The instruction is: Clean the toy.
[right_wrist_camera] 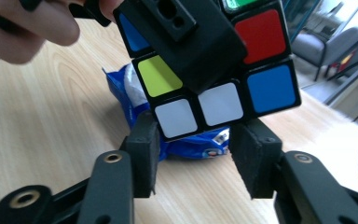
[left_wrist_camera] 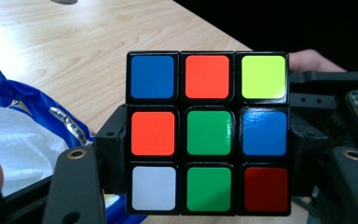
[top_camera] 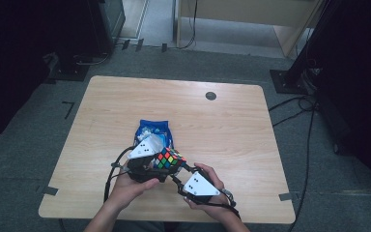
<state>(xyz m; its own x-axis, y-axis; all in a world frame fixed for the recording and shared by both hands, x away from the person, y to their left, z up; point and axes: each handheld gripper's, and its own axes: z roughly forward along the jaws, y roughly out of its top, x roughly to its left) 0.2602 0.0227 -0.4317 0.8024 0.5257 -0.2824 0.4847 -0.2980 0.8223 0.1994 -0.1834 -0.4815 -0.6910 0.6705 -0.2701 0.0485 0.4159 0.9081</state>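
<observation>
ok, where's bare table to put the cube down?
Free: right half of the table, the far strip by the grommet, and the left edge. Crowded: near centre, where the blue bag, cube and both grippers bunch.

A recording room or lab in an office building: a bare wooden table [top_camera: 183, 116] stands alone on grey carpet [top_camera: 43, 125], its corners marked with tape [top_camera: 50, 190]. Black stands [top_camera: 297, 67] rise at the edges, cables [top_camera: 294, 108] trail across the floor, and an upholstered office chair [right_wrist_camera: 324, 44] sits in the lit background.
</observation>
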